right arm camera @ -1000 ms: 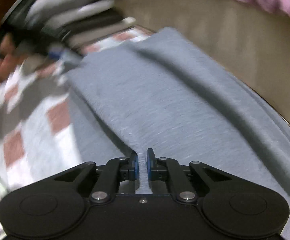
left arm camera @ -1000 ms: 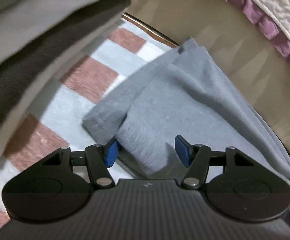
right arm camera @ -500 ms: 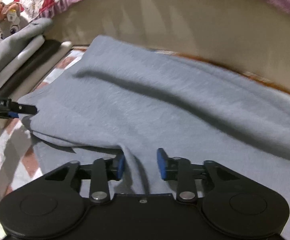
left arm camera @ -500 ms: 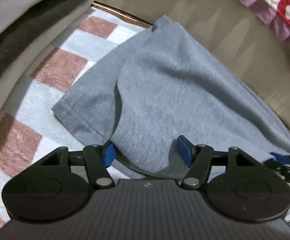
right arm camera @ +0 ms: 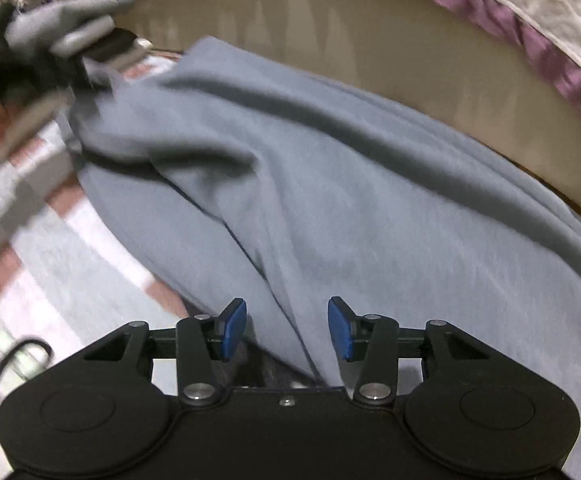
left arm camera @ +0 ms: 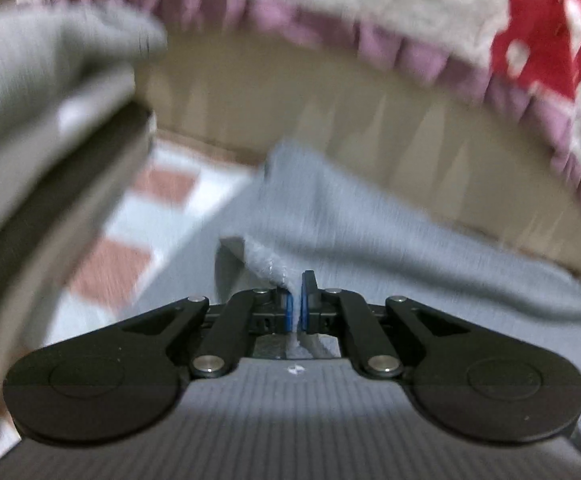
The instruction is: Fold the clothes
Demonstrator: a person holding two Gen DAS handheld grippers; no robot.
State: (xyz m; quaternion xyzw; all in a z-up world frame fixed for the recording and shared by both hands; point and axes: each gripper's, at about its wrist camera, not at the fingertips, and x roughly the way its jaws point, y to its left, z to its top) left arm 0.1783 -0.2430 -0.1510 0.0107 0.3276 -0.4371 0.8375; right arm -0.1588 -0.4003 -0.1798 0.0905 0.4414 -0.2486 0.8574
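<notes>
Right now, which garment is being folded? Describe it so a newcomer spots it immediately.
Start at the red-and-white checked cloth covering the surface beside the beige bed base. Spread across it lies the blue-grey knit T-shirt, one edge pinched in the left tool. Unlike the folded grey, white and dark clothes stack, it is loose and rumpled.

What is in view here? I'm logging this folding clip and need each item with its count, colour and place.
grey-blue garment: one, spread over the checked cloth, an edge pinched in the left gripper.
checked cloth: one, red-brown and pale blue, under the garment.
stack of folded clothes: one, grey, white and dark layers, far left.
quilt: one, cream and red with a purple frill, along the back.
left gripper: one, black with blue pads, shut on the garment's edge.
right gripper: one, black with blue pads, open around a garment fold.
</notes>
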